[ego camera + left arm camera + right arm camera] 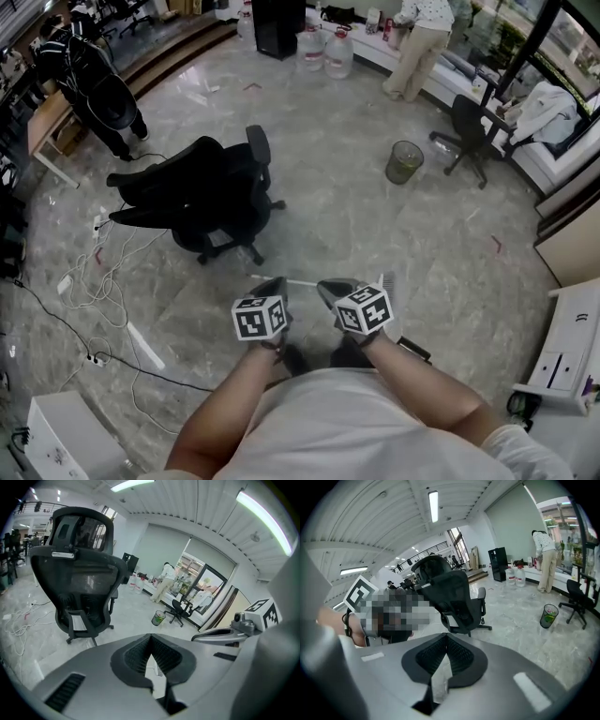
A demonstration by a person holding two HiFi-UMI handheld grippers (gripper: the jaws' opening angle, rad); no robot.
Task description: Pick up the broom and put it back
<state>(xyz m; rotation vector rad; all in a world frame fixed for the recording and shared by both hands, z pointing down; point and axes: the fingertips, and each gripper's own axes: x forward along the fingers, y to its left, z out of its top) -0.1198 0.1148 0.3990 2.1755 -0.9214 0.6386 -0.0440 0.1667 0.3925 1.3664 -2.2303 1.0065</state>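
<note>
The broom lies on the marble floor just ahead of me: a thin white handle (pixel 302 280) runs between the two gripper tips, and a pale bristly head (pixel 388 281) shows past the right one. In the left gripper view a white toothed piece of the broom (pixel 158 671) shows through the gap below the jaws. My left gripper (pixel 275 282) (pixel 151 637) points down at the floor, jaws closed tip to tip with nothing between them. My right gripper (pixel 330 286) (pixel 446 637) hangs beside it, also shut and empty. Neither gripper touches the broom.
A black office chair (pixel 202 192) stands just beyond the grippers. Loose cables (pixel 94 281) trail over the floor at left. A mesh bin (pixel 404 161) and a second chair (pixel 469 131) stand far right. White cabinets (pixel 572 347) line the right edge. Two people (pixel 94 84) (pixel 417 47) stand far off.
</note>
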